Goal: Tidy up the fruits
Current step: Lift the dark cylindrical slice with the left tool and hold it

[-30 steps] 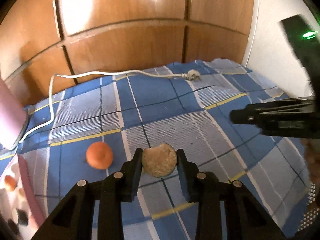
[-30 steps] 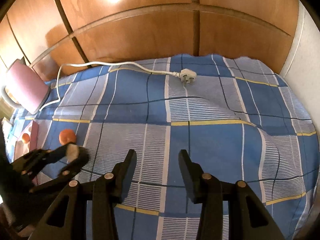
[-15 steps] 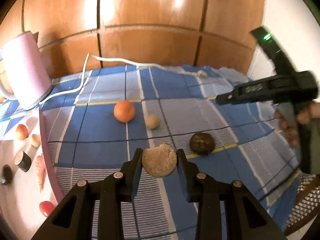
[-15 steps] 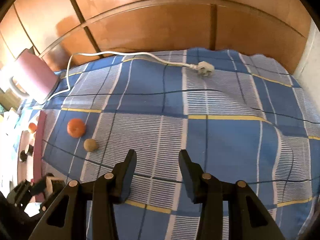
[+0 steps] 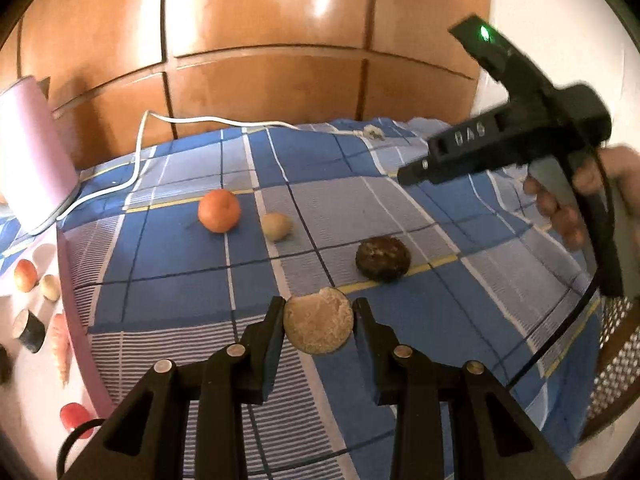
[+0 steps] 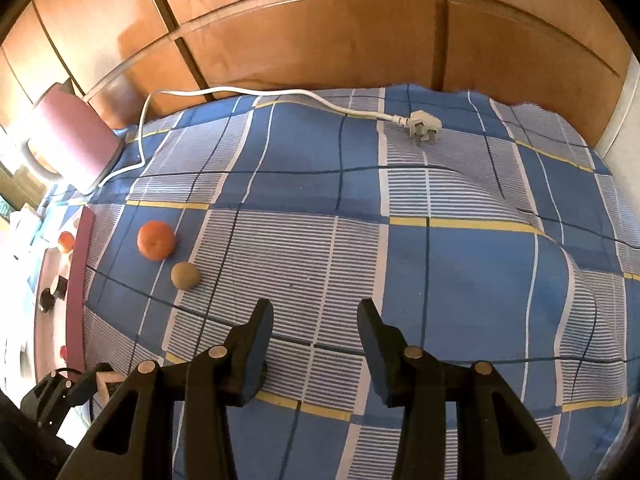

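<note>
Left wrist view: left tongs (image 5: 318,330) pinching a round, rough, tan-brown fruit (image 5: 319,325) between both black pads, held just above the blue checked bedsheet (image 5: 180,264). Beyond it on the sheet – a dark brown, round, wrinkled fruit (image 5: 383,258), a small pale tan round fruit (image 5: 276,226) and a smooth orange citrus fruit (image 5: 219,211), the last two near each other, the dark one apart to the right. At far left a pink-rimmed white tray (image 5: 76,312) carrying small pieces: a reddish-orange ball, a pale ball, a dark cylinder, a carrot shape, a red piece. Pink cylindrical kettle (image 5: 30,160) at upper left with a white cord (image 5: 192,122) trailing across the sheet. Right tongs (image 5: 404,178) seen from the side at upper right, gripped by a hand (image 5: 576,204).

Right wrist view: right tongs (image 6: 314,326) spread apart with nothing between the pads – only striped sheet below. Orange citrus and small tan fruit lying at left, close together. White three-pin plug (image 6: 425,125) at the cord's end near the wooden panelled wall (image 6: 320,32). Left tongs partly visible at bottom left, too dark to read there.
</note>
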Tool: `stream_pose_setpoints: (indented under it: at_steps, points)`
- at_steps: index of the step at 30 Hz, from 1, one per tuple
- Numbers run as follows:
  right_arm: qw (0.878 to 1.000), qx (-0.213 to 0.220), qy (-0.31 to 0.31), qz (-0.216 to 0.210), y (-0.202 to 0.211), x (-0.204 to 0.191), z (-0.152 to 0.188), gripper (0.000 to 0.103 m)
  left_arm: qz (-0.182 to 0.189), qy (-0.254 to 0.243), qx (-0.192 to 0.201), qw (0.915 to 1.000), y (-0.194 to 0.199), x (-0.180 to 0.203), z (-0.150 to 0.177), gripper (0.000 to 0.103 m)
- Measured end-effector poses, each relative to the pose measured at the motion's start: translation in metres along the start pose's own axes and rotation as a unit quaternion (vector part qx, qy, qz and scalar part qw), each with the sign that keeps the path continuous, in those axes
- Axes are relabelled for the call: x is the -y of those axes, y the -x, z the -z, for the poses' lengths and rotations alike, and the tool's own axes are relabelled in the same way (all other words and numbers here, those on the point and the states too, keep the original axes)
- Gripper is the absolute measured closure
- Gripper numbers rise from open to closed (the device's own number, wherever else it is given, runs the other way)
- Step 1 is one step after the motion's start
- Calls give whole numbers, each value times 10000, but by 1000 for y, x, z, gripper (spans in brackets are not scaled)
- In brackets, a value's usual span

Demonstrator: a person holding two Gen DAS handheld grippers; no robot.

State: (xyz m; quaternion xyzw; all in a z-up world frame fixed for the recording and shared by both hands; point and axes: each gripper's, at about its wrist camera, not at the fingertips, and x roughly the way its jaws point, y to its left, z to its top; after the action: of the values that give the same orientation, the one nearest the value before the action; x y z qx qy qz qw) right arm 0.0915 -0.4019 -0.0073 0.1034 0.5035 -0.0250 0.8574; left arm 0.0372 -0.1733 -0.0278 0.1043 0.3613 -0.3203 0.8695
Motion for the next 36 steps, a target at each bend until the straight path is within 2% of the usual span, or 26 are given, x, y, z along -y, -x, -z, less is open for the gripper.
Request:
stream_pose_setpoints:
  at_steps: [1,2,5,8,12,14,17,19,23,24,28,30,31,32,34,36]
  points:
    - [10000,7,9,7,0,0,0,59,-43,-26,23,10000,0,0,0,64]
    - [10000,15,15,2,1,-1,0,59,-45,-23,59,10000,1,0,0,54]
    - [10000,52,17,-4,3,-1,-1,59,193,105,361,9991,14,-5,-5,45]
    - [9999,97,-36,-31,7,1,-2,59,300,2,513,9982,23,-8,-10,44]
    - [9998,192,-39,-52,13,0,-3,59,255,-64,453,9986,26,-13,-12,44]
    - [9997,235,-33,-68,16,-1,-4,59,324,95,473,9983,31,-20,-12,45]
    - [9995,284,-44,-101,20,-1,-4,59,629,368,551,9958,41,-30,-17,45]
    - [9994,315,-59,-121,22,-1,-5,59,746,681,607,9930,46,-43,-24,45]
    - [9992,374,-57,-126,26,-2,-5,59,494,805,636,9935,47,-56,-41,45]
    - [9992,379,-55,-125,26,-2,-5,59,288,754,552,9952,43,-55,-45,44]
    - [9993,354,-50,-98,25,-3,-4,59,12,852,-99,9963,15,-52,-55,44]
    - [9994,330,-35,-79,24,-3,-4,59,320,1226,-276,9916,5,-59,-63,44]
    - [9994,326,-33,-75,23,-3,-4,59,524,1542,-399,9858,0,-65,-68,44]
    - [9994,323,-33,-67,23,-4,-4,59,550,1742,-460,9821,-3,-68,-73,44]
    - [9995,322,-51,-56,23,-3,-4,59,452,1785,-398,9821,-6,-69,-82,44]
    - [9994,333,-75,-68,24,-1,-4,59,215,1663,-586,9841,-17,-66,-86,43]
